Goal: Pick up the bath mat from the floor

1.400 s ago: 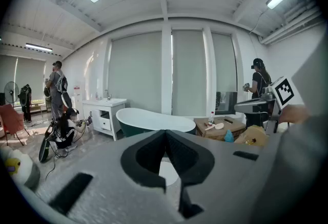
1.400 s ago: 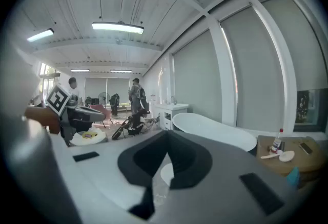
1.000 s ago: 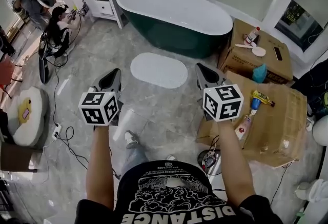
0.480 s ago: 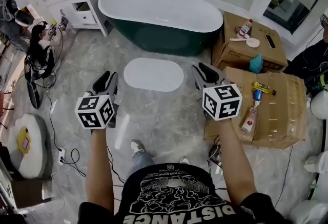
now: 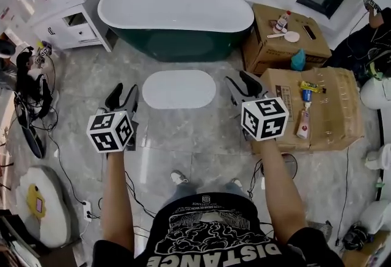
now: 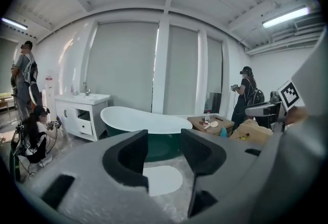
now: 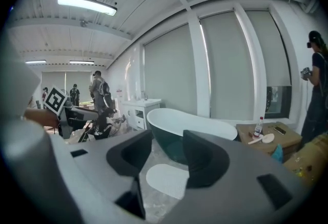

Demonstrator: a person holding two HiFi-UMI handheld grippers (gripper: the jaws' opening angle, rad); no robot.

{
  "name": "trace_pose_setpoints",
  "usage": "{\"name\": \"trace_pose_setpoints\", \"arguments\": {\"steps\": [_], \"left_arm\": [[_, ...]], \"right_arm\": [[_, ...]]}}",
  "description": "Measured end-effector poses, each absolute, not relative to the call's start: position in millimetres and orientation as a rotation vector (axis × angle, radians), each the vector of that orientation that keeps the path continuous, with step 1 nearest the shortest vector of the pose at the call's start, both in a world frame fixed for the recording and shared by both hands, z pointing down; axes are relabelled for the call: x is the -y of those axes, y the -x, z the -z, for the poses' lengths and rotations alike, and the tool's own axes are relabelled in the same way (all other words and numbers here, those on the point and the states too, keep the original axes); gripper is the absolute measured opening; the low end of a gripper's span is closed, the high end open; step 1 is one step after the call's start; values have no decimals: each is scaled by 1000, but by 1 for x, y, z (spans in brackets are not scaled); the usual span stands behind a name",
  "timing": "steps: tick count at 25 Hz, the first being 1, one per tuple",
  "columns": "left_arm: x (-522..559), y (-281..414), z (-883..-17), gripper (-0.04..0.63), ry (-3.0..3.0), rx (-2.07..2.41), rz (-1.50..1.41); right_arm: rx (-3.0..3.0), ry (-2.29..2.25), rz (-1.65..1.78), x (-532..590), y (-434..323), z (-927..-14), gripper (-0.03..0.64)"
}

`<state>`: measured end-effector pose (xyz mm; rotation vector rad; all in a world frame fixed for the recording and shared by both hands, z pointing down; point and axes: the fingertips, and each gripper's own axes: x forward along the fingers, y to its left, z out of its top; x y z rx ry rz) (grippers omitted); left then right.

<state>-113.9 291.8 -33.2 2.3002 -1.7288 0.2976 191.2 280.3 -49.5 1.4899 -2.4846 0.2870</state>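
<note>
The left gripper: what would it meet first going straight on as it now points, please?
Probably the bath mat on the floor, framed between the empty jaws of the left gripper, which have just been opening; the bathtub stands behind, depth unclear.

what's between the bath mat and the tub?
Only bare marble floor. The head view shows an empty strip between the bath mat and the bathtub.

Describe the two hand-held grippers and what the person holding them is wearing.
The left gripper and right gripper have grey bodies ending in two dark, scooped jaws. Both pairs of jaws have just been opening, with nothing between them. Each gripper carries a white cube with black square markers: left cube, right cube. Worn: a black T-shirt with white print, forearms uncovered.
</note>
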Motion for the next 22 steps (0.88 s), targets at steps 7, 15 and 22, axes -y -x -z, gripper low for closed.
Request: {"name": "trace_pose_setpoints", "arguments": {"steps": [7,15,22], "left_arm": [[-270,160,30,225,-2339,1667,-297],[-247,178,22,236,-2366,1632,-313],[-214,195,17,244,-2353,1653,-311]], "right_arm": [[2446,-1598,-324,-272,-152,55,240],[2407,-1665,-334,-254,-142,48,262],[2402,-1684,-332,-223,-137,41,266]]}}
